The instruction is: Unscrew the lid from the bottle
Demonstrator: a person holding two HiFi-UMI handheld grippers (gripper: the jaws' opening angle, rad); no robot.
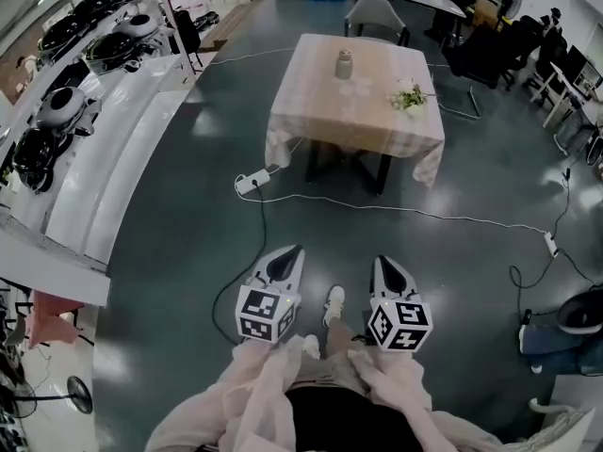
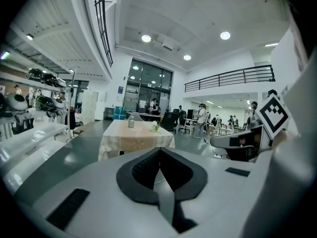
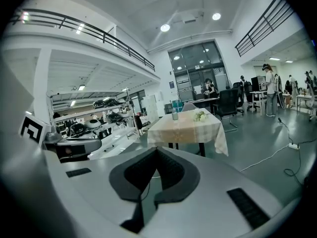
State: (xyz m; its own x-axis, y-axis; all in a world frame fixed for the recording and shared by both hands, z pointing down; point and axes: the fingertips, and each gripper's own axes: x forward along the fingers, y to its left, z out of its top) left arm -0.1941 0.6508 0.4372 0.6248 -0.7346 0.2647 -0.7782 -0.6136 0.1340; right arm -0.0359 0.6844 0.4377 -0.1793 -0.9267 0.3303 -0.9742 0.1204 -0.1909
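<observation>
Head view: bottle [image 1: 345, 64] upright on the bench [image 1: 358, 125], well ahead of both sets of fingers, lid [image 1: 345, 54] on top. Stands toward the far edge of the checked cloth, a small bunch of flowers [image 1: 409, 99] to its right. Beyond the bench, a chair [image 1: 377, 12]. On the floor between bench and fingertips, a power strip [image 1: 252, 183] and a white cable [image 1: 424, 213]. Left gripper [image 1: 294, 250] and right gripper [image 1: 379, 260] side by side, apart, pointing toward the bench, a white shoe [image 1: 334, 301] between them. Left gripper view: fingers [image 2: 143, 170] pressed together, nothing between them, bottle far off above and left of the tips. Right gripper view: fingers [image 3: 171, 170] likewise closed and empty, bottle far beyond, just right of the tips.
</observation>
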